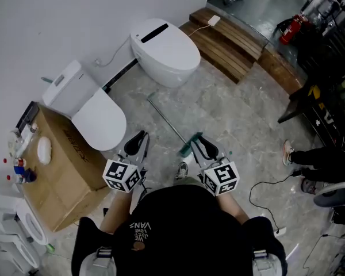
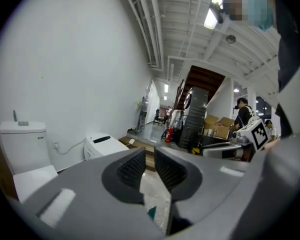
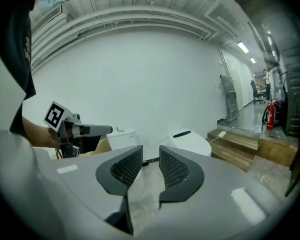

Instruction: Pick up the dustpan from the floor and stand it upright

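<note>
The dustpan lies flat on the stone floor, its long thin handle [image 1: 164, 119] running from near the round toilet toward me. Its teal end [image 1: 186, 150] is partly hidden by my right gripper [image 1: 199, 139]. That gripper hovers just over this end, its jaws a narrow gap apart with nothing between them [image 3: 151, 160]. My left gripper [image 1: 139, 137] is held a little to the left of the dustpan, shut and empty [image 2: 150, 160]. A sliver of teal [image 2: 151, 213] shows low between its jaws.
A round white toilet [image 1: 165, 52] and a second toilet [image 1: 92, 111] stand along the wall. A cardboard box [image 1: 60, 165] carrying small bottles sits at left. A wooden step [image 1: 230, 42] lies at the back. Someone's feet [image 1: 293, 154] and a cable [image 1: 264, 200] are at right.
</note>
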